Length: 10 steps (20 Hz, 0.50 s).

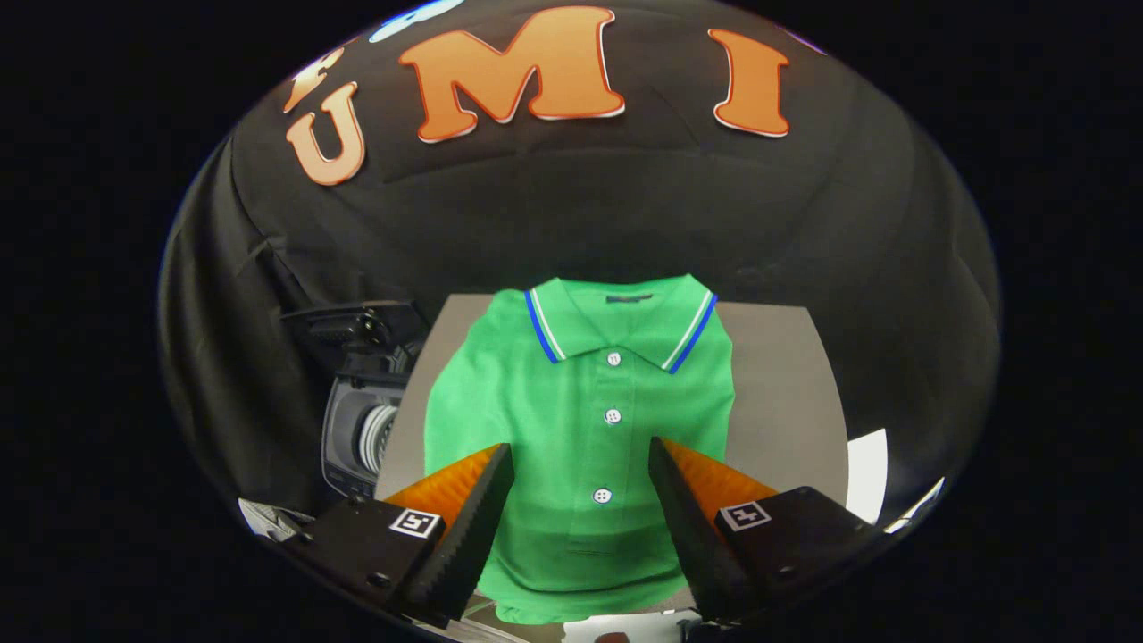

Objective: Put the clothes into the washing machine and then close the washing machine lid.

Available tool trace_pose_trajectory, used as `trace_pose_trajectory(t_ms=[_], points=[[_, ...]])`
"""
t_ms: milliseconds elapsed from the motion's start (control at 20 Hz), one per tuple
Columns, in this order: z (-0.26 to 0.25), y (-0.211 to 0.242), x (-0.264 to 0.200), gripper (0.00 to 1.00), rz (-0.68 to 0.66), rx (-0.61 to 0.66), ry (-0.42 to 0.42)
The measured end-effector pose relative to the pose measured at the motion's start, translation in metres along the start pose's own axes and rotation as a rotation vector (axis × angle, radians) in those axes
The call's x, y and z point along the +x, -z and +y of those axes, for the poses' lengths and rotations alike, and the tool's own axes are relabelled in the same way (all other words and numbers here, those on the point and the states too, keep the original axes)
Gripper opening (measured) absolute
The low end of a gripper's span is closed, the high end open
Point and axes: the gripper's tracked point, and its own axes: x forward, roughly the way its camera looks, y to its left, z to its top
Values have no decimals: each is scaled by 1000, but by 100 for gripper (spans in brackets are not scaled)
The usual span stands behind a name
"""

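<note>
Here the gripper [580, 455] hangs over a green polo shirt [580, 420] with its two fingers spread wide apart, and nothing is pinched between them. Whether the tips touch the cloth I cannot tell.

The shirt lies flat, front side up, on a grey table [786, 402]. Its collar [621, 326], trimmed with blue and white stripes, points away from the fingers toward the black cloth wall [625, 205] of the booth. A row of three white buttons [613, 416] runs down the chest from the collar; the lowest one sits in the gap between the two fingers, and the middle one lies just ahead of the tips. The lower part of the shirt spreads out between the fingers and beneath them, and the hem ends close to the near side of the table. Both sleeves seem tucked or folded in, so the shirt reads as a neat rounded shape.

The washing machine [357, 429] stands beside the table, off the left finger's side, a small dark thing. A round opening with pale ridged rings inside it faces the table, and a dark flap [353, 326], likely the lid, stands raised above that opening. The shirt and the machine lie near each other but apart.

Beyond the right finger, a white patch [866, 473] shows past the table's far corner; what it is I cannot tell.
</note>
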Motion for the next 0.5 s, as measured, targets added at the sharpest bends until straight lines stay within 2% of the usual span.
trace_pose_trajectory(t_ms=[100,150,200,250,450,500], points=[[1,16,13,98,63,-15,-4],[1,6,16,97,20,-25,-6],[-2,15,13,97,67,-36,-12],[-1,9,14,97,29,-31,-14],[-2,12,13,94,52,-45,-22],[0,14,14,82,62,-44,-40]])
